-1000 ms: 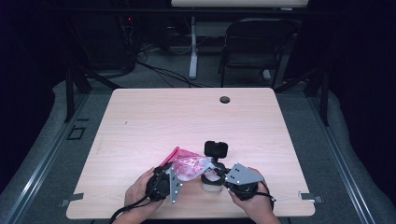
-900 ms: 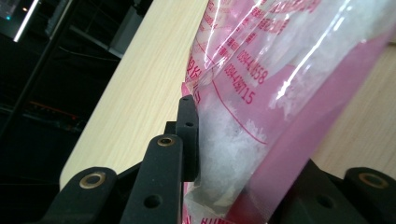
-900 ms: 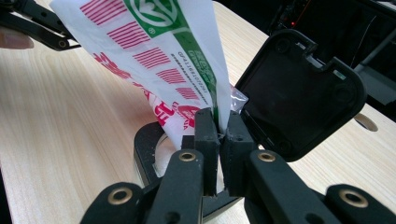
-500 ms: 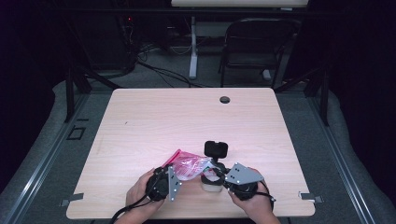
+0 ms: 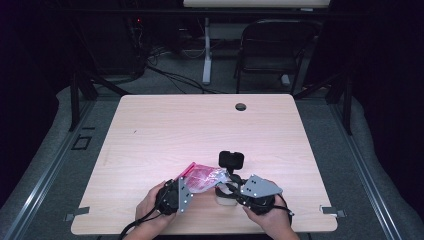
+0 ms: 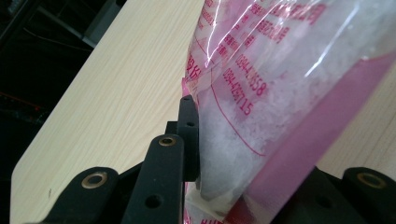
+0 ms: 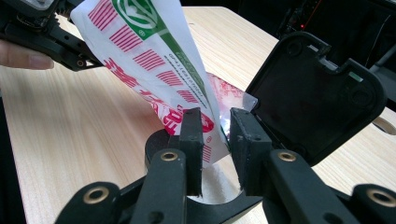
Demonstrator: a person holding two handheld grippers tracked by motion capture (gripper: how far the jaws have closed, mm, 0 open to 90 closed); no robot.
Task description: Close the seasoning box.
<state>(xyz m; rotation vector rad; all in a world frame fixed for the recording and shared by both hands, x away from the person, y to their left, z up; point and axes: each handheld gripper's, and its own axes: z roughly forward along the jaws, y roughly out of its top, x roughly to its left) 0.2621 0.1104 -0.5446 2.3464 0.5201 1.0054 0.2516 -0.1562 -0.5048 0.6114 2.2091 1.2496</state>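
A clear plastic bag (image 5: 202,177) with pink and green print and white powder in it is held up between both hands near the table's front edge. My left gripper (image 5: 194,187) is shut on one end of the bag (image 6: 261,93), its one visible finger (image 6: 188,135) pressing the plastic; the other jaw is hidden behind the bag. My right gripper (image 7: 217,115) has just been opening, and its jaws stand apart with the bag's lower corner (image 7: 208,133) between them. Under that corner sits a small black container (image 7: 163,140) with white powder (image 7: 217,184) inside, its hinged lid (image 7: 317,93) standing open.
The container's lid (image 5: 231,160) stands just behind the right gripper (image 5: 227,186). The wooden table (image 5: 200,130) has a round cable hole (image 5: 241,107) near its far edge. A black chair (image 5: 270,45) and cables lie on the floor beyond.
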